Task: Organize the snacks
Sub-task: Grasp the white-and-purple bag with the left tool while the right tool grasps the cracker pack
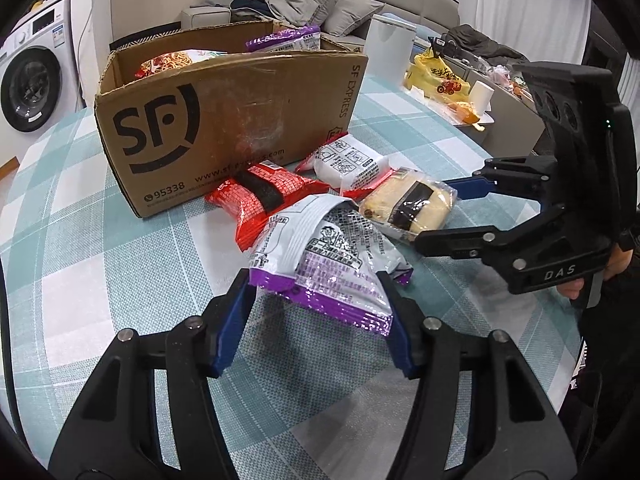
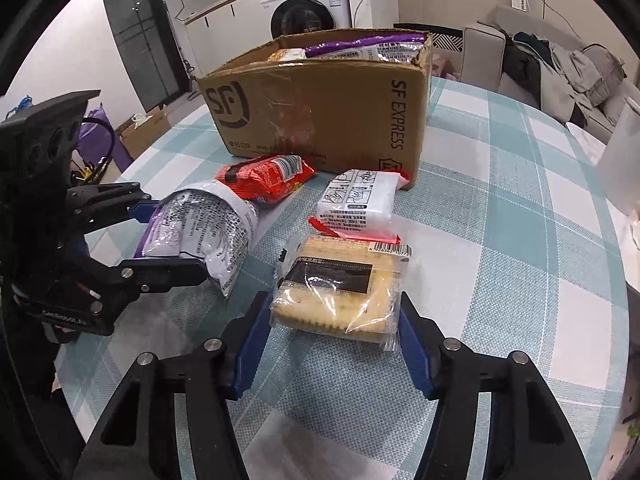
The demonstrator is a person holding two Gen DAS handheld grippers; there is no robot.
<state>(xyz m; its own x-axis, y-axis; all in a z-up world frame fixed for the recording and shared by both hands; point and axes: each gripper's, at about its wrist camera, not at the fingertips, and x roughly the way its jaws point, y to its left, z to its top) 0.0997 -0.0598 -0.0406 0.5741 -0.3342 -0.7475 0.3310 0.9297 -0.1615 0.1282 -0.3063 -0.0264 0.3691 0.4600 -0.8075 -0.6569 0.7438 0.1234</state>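
Purple-and-white foil marks the snack packet (image 1: 320, 264) that sits between the blue pads of the left tongs (image 1: 316, 304), which appear clenched on its sides as it lies tilted on the checked table (image 1: 120, 272). Just beside it, the right tongs (image 2: 334, 332) bracket a clear-wrapped pack of biscuits (image 2: 340, 284); their pads look pressed against the wrapper, though the crinkled film makes a firm grip hard to confirm. Beyond these, a red noodle packet (image 1: 264, 200) and a white packet with red edges (image 2: 356, 204) lie loose on the table, close against the open SF Express cardboard box (image 1: 224, 120), which already holds several packets, one purple-striped (image 1: 288, 38).

The step in hand appears to be a double pick-up, one snack per hand. The next move likely calls for lifting both packs clear of their neighbours, carrying them over the near wall of the box and releasing them inside; the slippery foil and film may call for a steady grip throughout.
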